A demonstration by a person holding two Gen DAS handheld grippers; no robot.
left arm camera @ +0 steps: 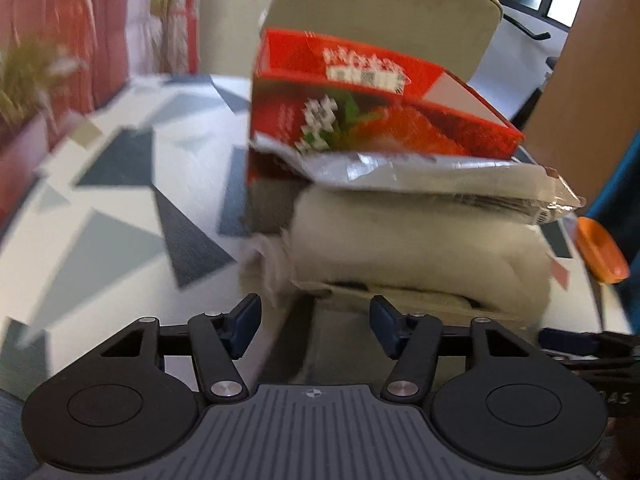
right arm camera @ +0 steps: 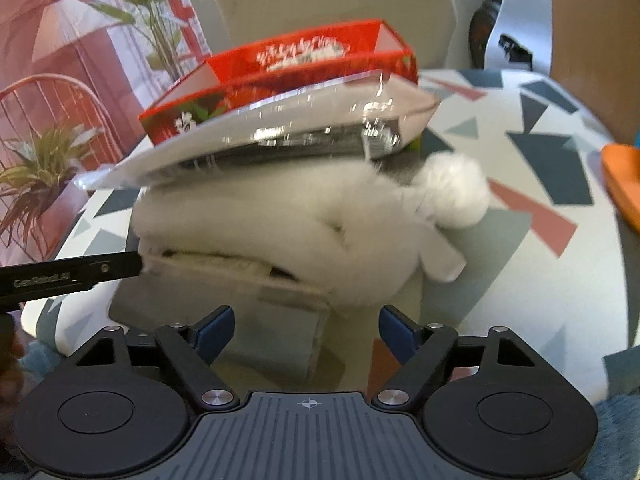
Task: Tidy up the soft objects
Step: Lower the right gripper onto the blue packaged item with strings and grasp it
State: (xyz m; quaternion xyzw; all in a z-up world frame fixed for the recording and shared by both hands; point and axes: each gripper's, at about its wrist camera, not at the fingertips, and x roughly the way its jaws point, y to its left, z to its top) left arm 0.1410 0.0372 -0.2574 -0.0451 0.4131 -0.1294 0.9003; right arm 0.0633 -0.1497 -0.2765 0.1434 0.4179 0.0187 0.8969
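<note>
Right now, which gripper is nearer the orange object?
Right. The orange object lies right of both; the right gripper stands on that side, the left gripper farther over.

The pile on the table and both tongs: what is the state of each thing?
Red box: top of pile, tilted.
Silver packet: under the box, overhanging.
White fluffy cloth: folded, under the packet.
Left tongs: open, empty.
Right tongs: open, empty.
</note>
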